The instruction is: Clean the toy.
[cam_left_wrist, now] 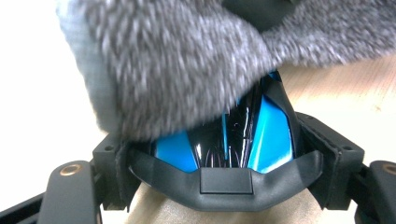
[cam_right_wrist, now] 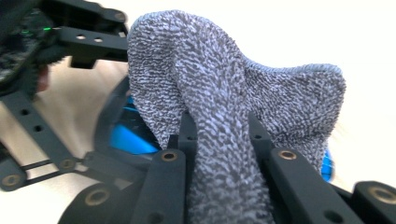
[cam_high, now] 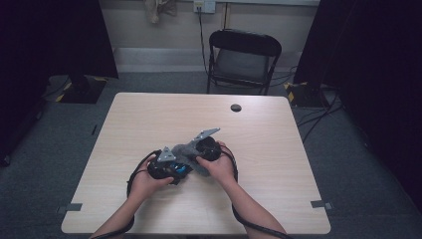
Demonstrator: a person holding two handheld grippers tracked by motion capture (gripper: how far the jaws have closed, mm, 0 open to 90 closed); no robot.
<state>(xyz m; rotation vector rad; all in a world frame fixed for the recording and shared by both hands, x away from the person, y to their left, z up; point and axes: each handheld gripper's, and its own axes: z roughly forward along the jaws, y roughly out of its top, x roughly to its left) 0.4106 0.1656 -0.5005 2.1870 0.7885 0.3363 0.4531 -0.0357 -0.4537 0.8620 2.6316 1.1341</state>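
The grey cloth (cam_right_wrist: 224, 107) is draped over the black-and-blue glossy object (cam_left_wrist: 233, 144), low over the near middle of the surface (cam_high: 149, 119), between your two hands. In the right gripper view a fold of that cloth runs down between the jaws of your right gripper (cam_right_wrist: 223, 154), which is clenched on it; the rest of the cloth bulges loose above the pinch. In the left gripper view your left gripper (cam_left_wrist: 226, 154) has its jaws spread wide around the flanks of the black-and-blue object and appears to be grasping it, with the cloth hanging over the object's far end.

The main risk, as I judge it, is the wiping pull. You hold the cloth by one narrow fold, so a firm drag could slide it out of the pinch, or bunch it so that bare jaw, not cloth, rubs the shiny shell. That shell looks slick and curved; if you press down hard with the right, it could twist or squirt out of the wide left grasp and skid over the surface. The two grippers also sit very near each other, so a careless stroke could knock their linkages together. Loose cloth may catch in the left jaws too.
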